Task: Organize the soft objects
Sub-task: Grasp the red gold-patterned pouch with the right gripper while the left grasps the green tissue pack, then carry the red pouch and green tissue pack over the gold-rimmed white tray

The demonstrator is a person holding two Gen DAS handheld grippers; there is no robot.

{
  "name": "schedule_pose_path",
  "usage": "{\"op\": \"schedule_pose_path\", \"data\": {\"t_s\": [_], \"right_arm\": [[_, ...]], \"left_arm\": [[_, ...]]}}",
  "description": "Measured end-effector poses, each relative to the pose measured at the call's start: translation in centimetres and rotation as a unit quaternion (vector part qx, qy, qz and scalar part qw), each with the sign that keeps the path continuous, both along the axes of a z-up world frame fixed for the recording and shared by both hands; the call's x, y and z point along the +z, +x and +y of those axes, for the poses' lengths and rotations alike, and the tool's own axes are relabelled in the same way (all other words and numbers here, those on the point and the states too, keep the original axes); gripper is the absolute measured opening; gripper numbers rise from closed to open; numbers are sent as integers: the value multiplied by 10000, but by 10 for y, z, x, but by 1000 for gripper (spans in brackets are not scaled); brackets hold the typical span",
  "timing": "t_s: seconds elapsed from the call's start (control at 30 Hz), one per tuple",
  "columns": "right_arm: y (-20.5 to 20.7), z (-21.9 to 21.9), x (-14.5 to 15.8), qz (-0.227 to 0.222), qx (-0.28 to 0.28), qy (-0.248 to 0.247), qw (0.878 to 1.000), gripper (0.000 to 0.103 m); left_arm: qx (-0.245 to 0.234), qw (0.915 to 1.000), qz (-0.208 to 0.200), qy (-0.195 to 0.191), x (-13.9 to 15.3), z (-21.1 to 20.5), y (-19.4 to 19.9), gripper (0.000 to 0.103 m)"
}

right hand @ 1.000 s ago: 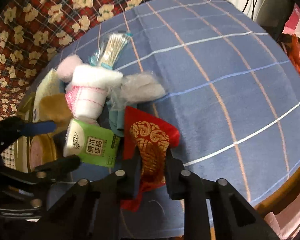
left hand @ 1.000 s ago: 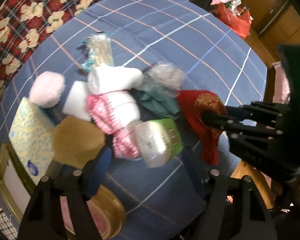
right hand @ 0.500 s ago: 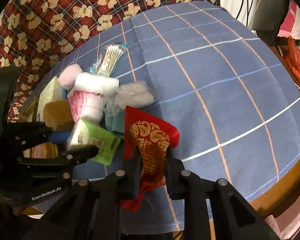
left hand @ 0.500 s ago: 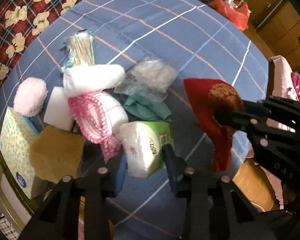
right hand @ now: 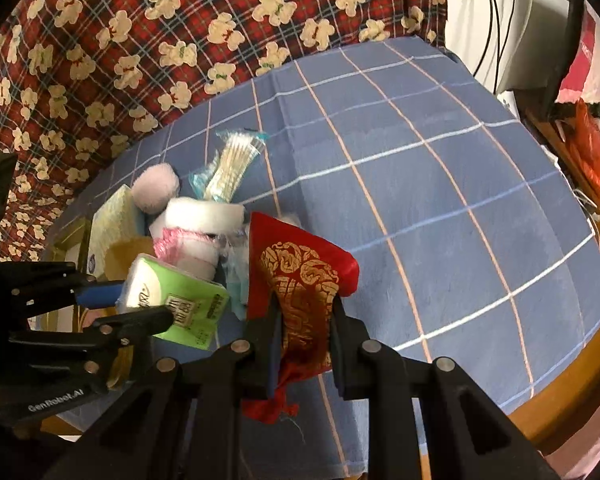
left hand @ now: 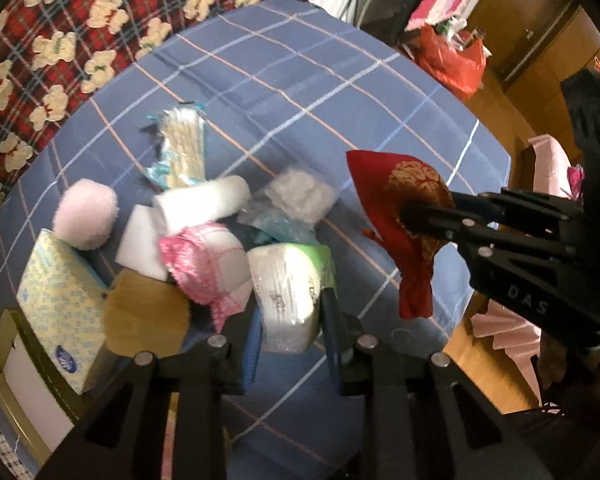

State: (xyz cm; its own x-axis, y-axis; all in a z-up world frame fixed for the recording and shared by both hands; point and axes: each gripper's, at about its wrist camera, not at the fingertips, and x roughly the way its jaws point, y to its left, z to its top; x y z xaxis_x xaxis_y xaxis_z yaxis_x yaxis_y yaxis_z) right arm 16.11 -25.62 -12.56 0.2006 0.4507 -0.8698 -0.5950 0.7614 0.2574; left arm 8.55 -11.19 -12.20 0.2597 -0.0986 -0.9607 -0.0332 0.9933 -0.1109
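My left gripper is shut on a green-and-white tissue pack, lifted above the blue checked tablecloth; it also shows in the right wrist view. My right gripper is shut on a red pouch with a gold pattern and holds it in the air; it also shows in the left wrist view. A pile of soft things lies on the cloth: a pink-and-white cloth, a white roll, a pink puff, a white sponge, a tan sponge.
A yellow-blue tissue box stands at the left beside a gold-rimmed box. A bag of cotton swabs and a clear bag of cotton lie behind the pile. The table edge is at the right.
My left gripper closed around the tissue pack and lifted it off the pile. My right gripper rose with the red pouch. Both views pulled back from the table.
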Motion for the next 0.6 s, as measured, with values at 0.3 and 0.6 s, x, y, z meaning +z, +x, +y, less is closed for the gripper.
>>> {"op": "schedule_pose_path", "data": {"t_s": [0.3,0.6], "right_arm": [[-3,27,17,-242,335,63,9991,22],[-7,43,26,-366,559,44,9978,22]], "left_arm": [[350,9988,-324,83,23,23,-6,25],[554,9972,-492,92,32,38,-12,25]]}}
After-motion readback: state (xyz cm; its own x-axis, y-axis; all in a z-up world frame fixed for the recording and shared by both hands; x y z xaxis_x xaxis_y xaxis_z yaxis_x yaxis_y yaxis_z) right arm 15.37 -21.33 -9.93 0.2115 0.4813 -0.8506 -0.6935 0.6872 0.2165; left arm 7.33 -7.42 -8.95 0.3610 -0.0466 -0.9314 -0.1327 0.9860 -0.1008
